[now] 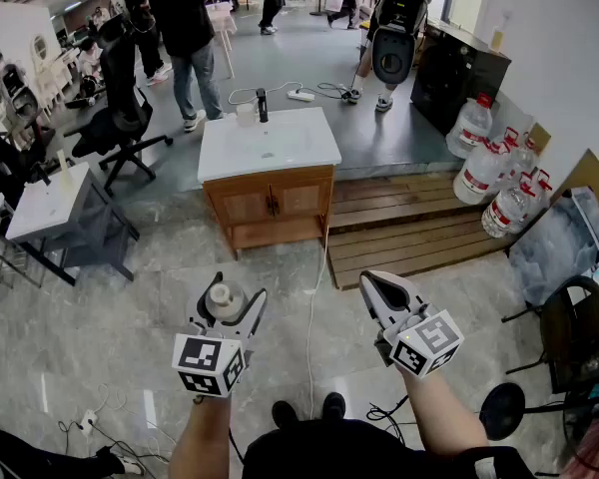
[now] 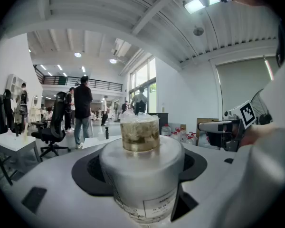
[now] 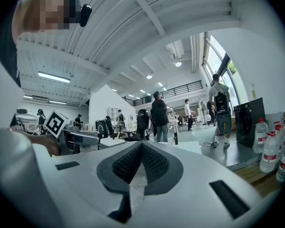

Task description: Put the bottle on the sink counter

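Observation:
The bottle (image 1: 223, 300) is a short white jar with a pale cap, and in the head view it stands upright between the jaws of my left gripper (image 1: 226, 307), low and left of centre. The left gripper view shows the bottle (image 2: 143, 177) filling the middle, with both black pads (image 2: 88, 172) pressed against its sides. My right gripper (image 1: 372, 287) is held low on the right, shut and empty. In the right gripper view its pads (image 3: 154, 163) meet in a closed wedge. The white sink counter (image 1: 304, 148), with a dark faucet (image 1: 262, 105), stands ahead on a wooden cabinet.
A wooden platform (image 1: 409, 223) lies right of the cabinet, with large water jugs (image 1: 489, 173) behind it. On the left are a white table (image 1: 45, 203) and an office chair (image 1: 115, 118). People stand further back. A cable (image 1: 311, 297) runs across the tiled floor.

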